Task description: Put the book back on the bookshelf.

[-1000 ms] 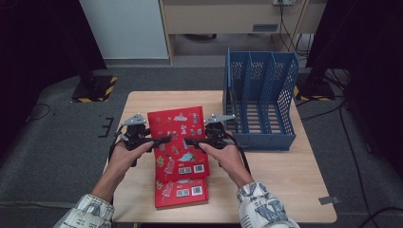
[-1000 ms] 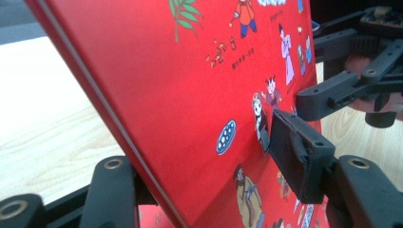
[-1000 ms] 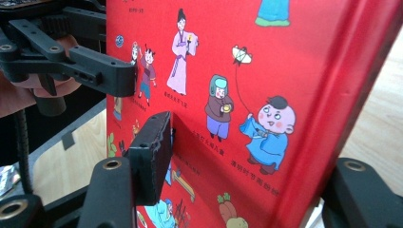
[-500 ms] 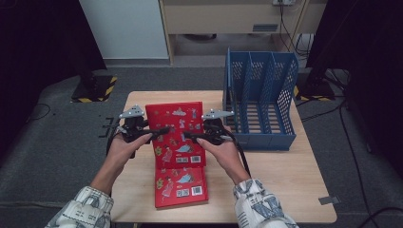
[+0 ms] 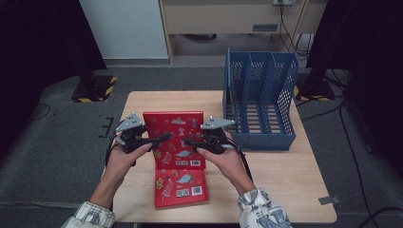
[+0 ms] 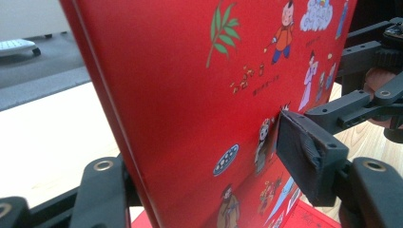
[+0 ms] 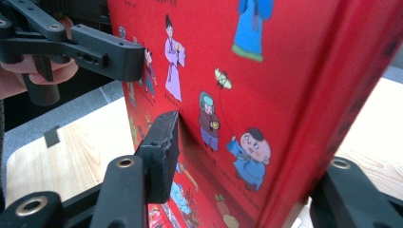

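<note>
A red picture book (image 5: 176,128) is held raised and tipped up between both grippers. My left gripper (image 5: 164,137) grips its left edge and my right gripper (image 5: 187,141) its right part. In the left gripper view the cover (image 6: 190,95) stands between the jaws, one pad (image 6: 304,142) touching it; these jaws have just been opening slightly with the book still between them. In the right gripper view one pad (image 7: 161,152) presses on the cover (image 7: 285,71); these jaws have just been closing on it. A second red book (image 5: 183,187) lies flat below.
A blue slotted file rack (image 5: 259,95) stands at the back right of the wooden table (image 5: 285,190). Bare tabletop lies right of the books. The right gripper (image 6: 370,71) shows beyond the book in the left gripper view, the left one (image 7: 95,47) in the right gripper view.
Both hands have risen and moved back with the upper red book, tipping it up off the lower book, which stays flat on the table.
</note>
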